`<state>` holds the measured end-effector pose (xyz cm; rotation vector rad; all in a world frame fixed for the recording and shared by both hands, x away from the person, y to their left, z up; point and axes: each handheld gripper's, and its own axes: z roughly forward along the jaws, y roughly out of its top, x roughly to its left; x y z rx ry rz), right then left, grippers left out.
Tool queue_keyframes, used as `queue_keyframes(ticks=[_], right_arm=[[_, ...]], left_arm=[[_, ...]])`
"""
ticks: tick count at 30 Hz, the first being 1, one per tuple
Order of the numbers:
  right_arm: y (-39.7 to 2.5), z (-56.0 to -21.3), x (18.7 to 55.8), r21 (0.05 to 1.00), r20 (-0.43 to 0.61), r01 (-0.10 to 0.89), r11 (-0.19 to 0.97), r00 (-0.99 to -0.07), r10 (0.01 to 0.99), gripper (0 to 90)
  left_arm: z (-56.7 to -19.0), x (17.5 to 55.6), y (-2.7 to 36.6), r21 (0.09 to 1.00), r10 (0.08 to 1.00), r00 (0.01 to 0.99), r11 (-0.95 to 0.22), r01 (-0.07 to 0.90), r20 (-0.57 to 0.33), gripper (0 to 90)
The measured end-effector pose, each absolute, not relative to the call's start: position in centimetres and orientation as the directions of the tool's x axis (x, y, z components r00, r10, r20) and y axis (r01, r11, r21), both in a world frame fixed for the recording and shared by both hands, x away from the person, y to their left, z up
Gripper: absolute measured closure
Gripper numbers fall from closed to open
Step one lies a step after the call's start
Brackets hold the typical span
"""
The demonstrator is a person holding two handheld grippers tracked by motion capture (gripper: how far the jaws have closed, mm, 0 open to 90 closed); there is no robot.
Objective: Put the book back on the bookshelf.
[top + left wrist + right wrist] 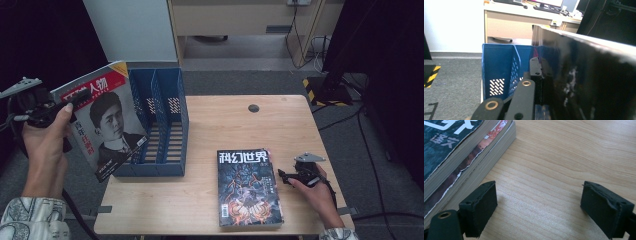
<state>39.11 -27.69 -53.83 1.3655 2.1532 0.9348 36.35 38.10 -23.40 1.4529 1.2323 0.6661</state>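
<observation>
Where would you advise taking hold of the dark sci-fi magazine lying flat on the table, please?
Probably at its right long edge: the magazine lies flat on a stack, raising that edge off the table, and the open right claw already sits beside it, so come in low from the right.

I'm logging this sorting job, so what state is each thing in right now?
Red-and-white portrait magazine: lifted, tilted, clamped by the left gripper.
Blue plastic two-slot file rack: upright on the table, slots look empty.
Stack of dark science-fiction magazines: lying flat, untouched.
Right gripper: open, above bare wooden table.
</observation>
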Motion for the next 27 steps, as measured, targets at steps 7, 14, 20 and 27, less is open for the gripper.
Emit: queue_keyframes(ticks=[7, 14, 20, 27], right_arm=[[-27.7, -53.8, 39.1, 0.729, 0.003, 0.620, 0.291, -0.428, 0.904, 13.9], [-27.7, -53.8, 39.1, 0.729, 0.003, 0.620, 0.291, -0.428, 0.904, 13.9], [-27.7, -53.8, 39.1, 0.729, 0.003, 0.619, 0.291, -0.428, 0.904, 13.9], [-27.7, -53.8, 39.1, 0.729, 0.003, 0.619, 0.291, -0.427, 0.904, 13.9]], left_arm=[[-23.2, 36.0, 39.3, 0.939, 0.934, 0.289, 0.114, 0.323, -0.212, 86.4], [-23.0, 35.5, 40.3, 0.941, 0.939, 0.270, 0.121, 0.317, -0.212, 86.4], [-23.2, 35.6, 41.1, 0.940, 0.944, 0.256, 0.123, 0.317, -0.210, 86.4], [-23.5, 36.7, 42.3, 0.941, 0.951, 0.231, 0.126, 0.314, -0.205, 86.4]])
